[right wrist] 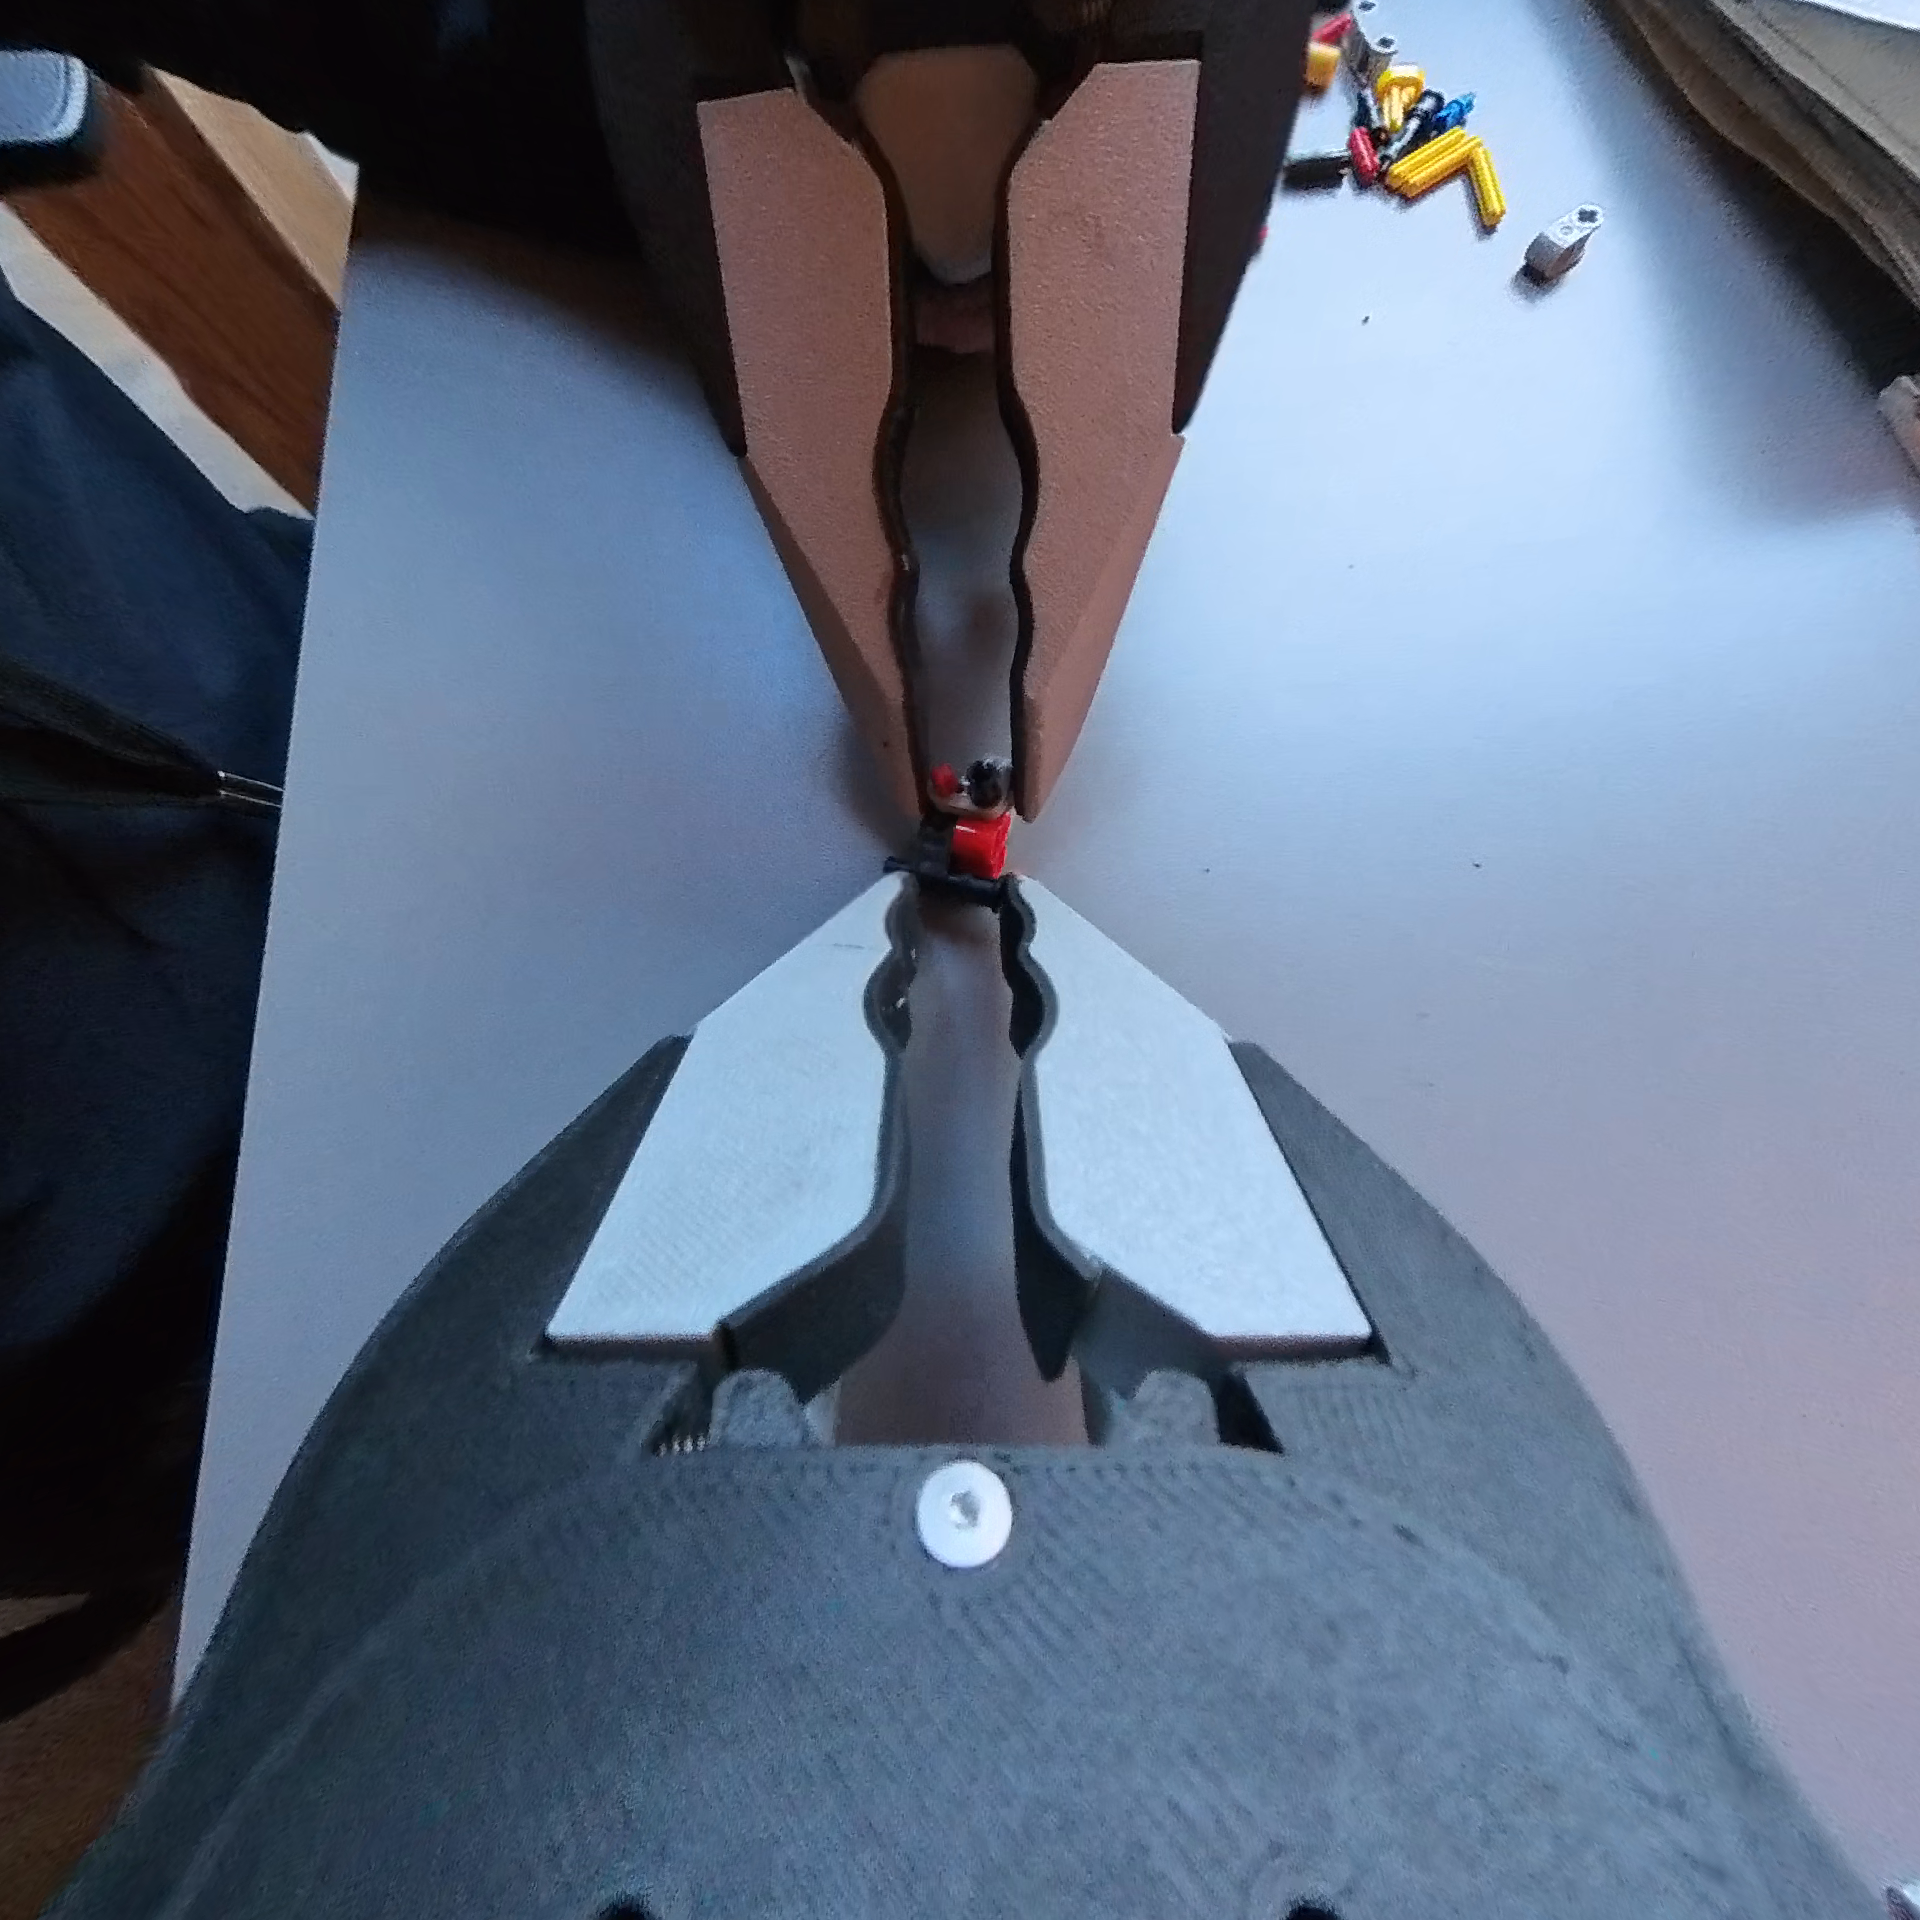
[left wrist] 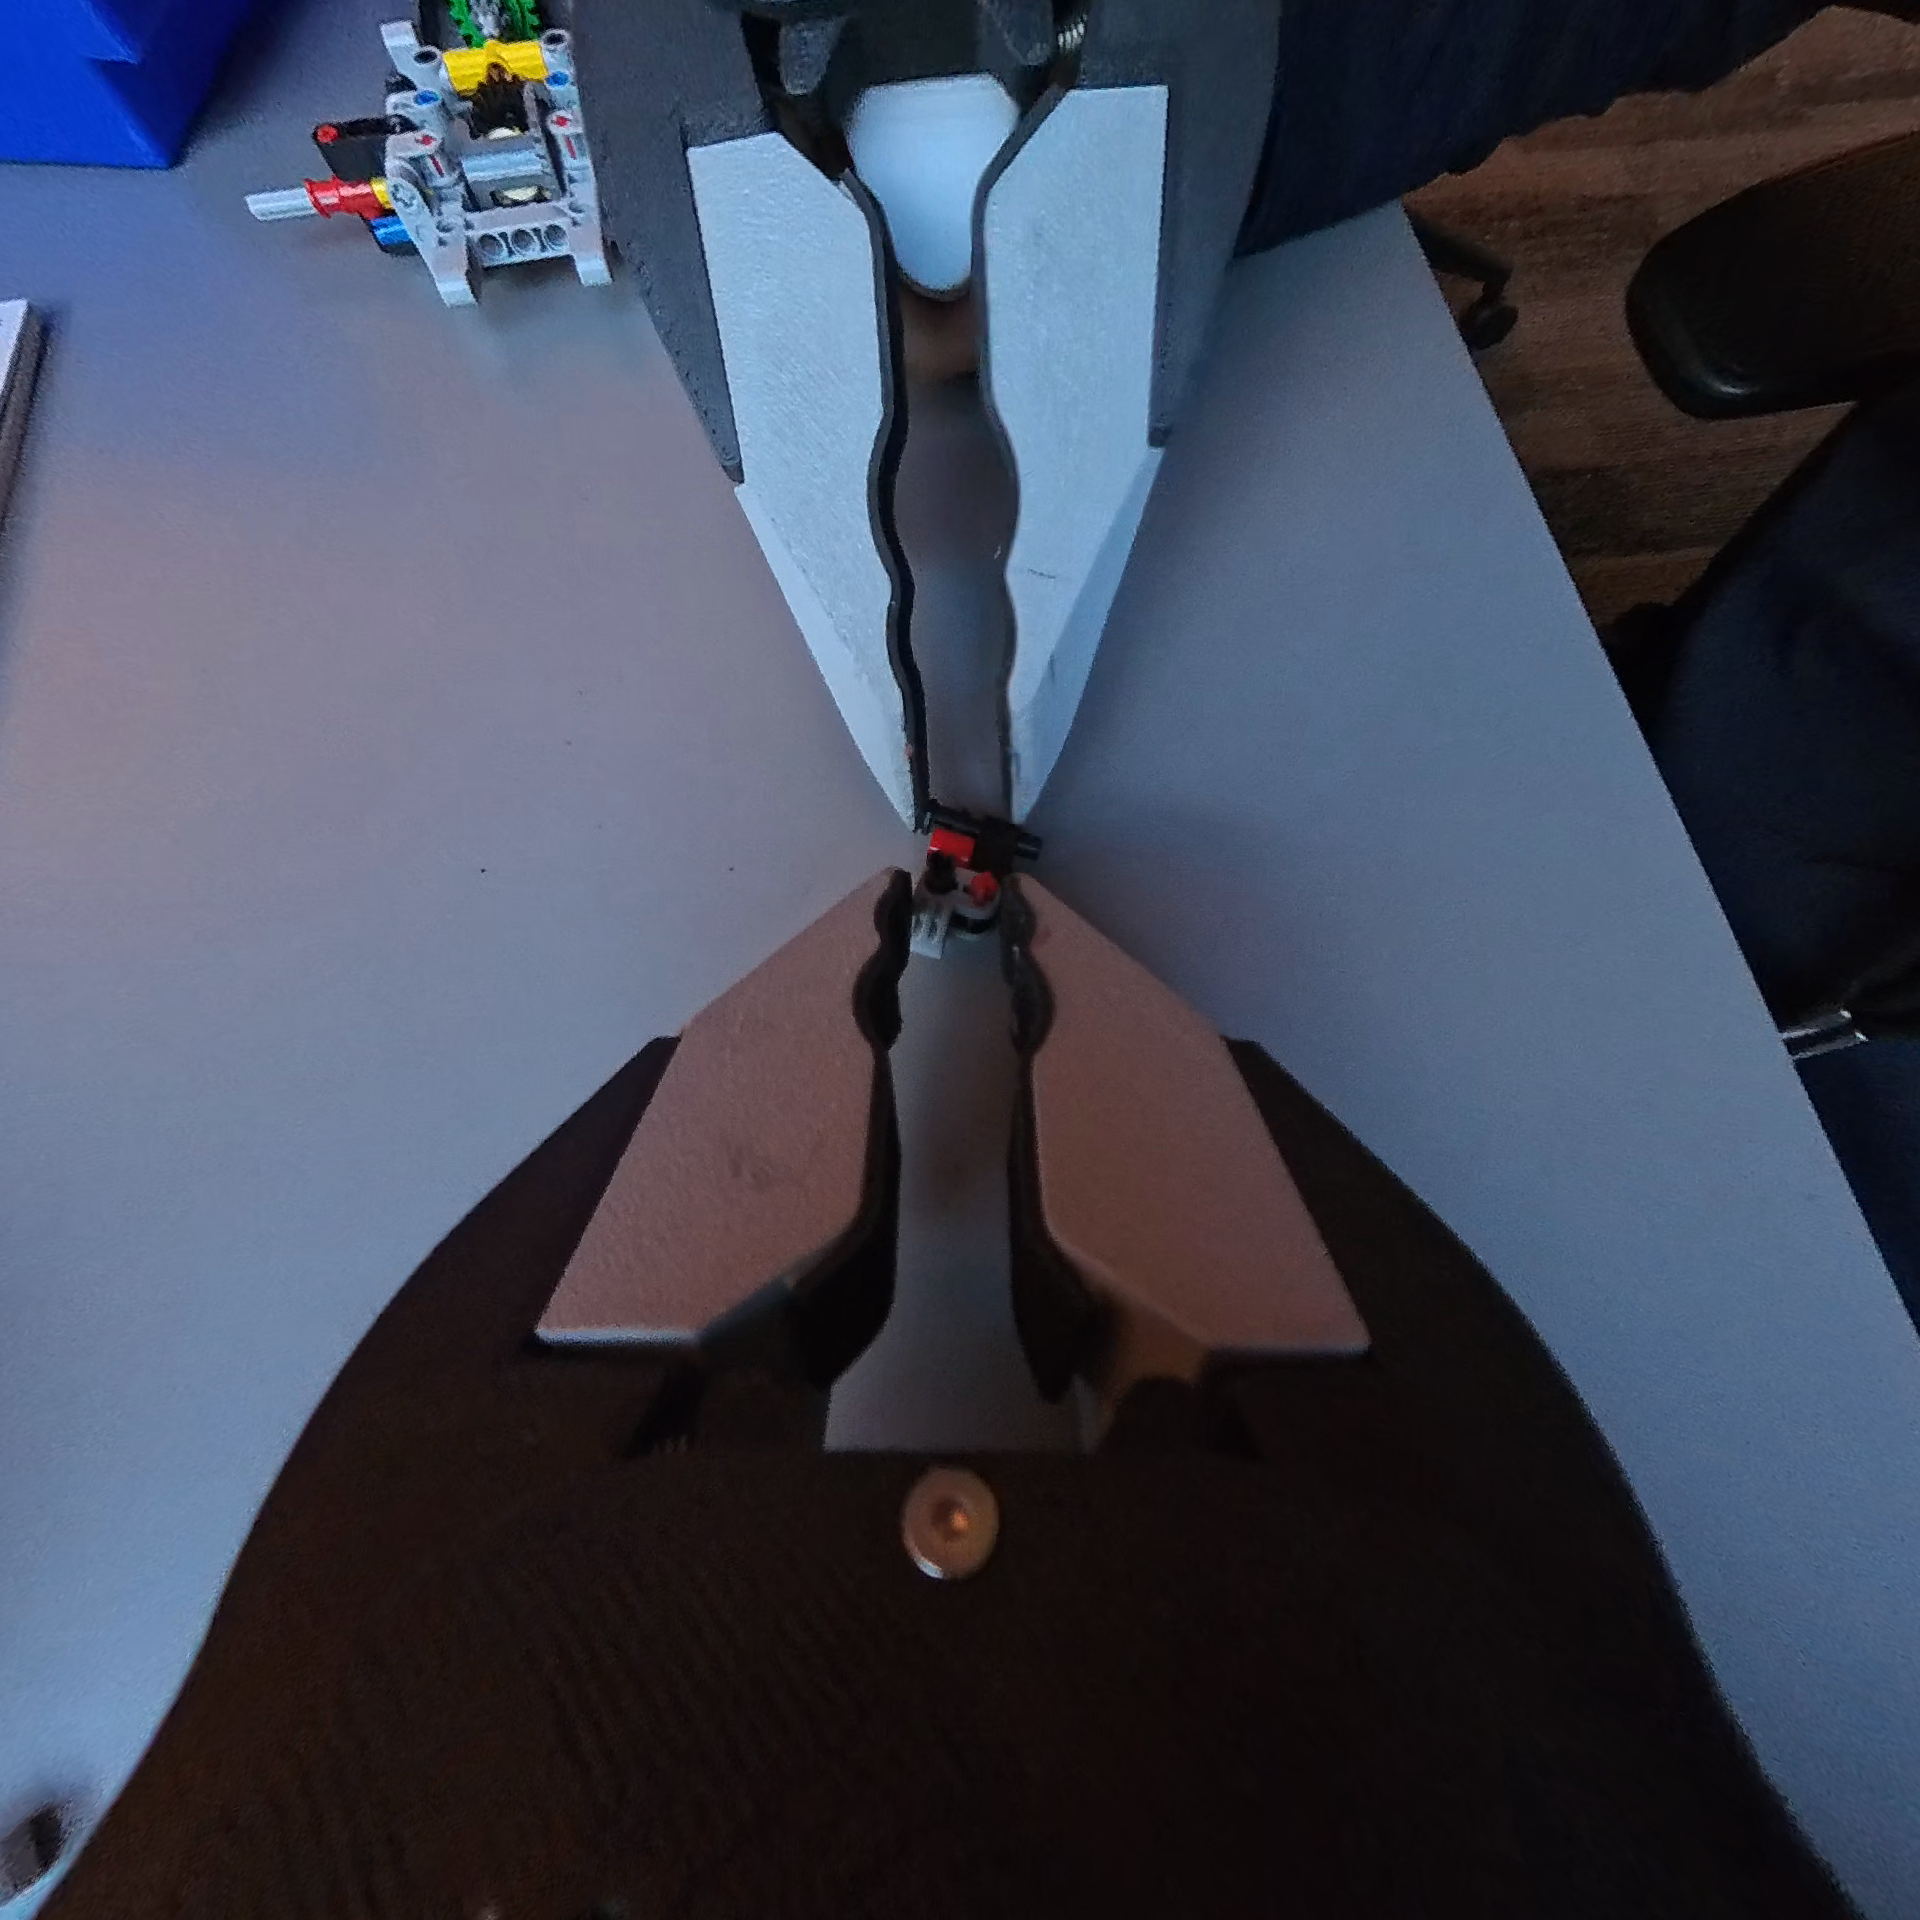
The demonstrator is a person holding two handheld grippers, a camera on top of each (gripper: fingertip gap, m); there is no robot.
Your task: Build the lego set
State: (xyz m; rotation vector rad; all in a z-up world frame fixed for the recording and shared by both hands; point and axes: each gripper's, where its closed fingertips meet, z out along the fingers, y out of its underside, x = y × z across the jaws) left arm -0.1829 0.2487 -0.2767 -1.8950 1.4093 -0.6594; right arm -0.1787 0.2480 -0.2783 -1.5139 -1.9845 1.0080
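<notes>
A tiny cluster of toy building pieces is hanging just above the pale grey table [left wrist: 312, 644], caught between two grippers meeting tip to tip. The left gripper [left wrist: 956, 904], with tan fingers, is pinching a small light grey connector [left wrist: 932, 920] carrying a red pin and a black pin. The right gripper [right wrist: 951, 891], with pale grey fingers, is pinching a black pin [right wrist: 951, 881] joined to a red bush [right wrist: 982, 840]; the two small assemblies are touching. Farther off, a grey gear assembly [left wrist: 488, 156] is sitting near a blue box [left wrist: 94, 83], and loose yellow, red and black pieces [right wrist: 1403, 135] are lying scattered. Beyond the table edge, a dark chair [left wrist: 1766, 312] is standing on brown flooring.
</notes>
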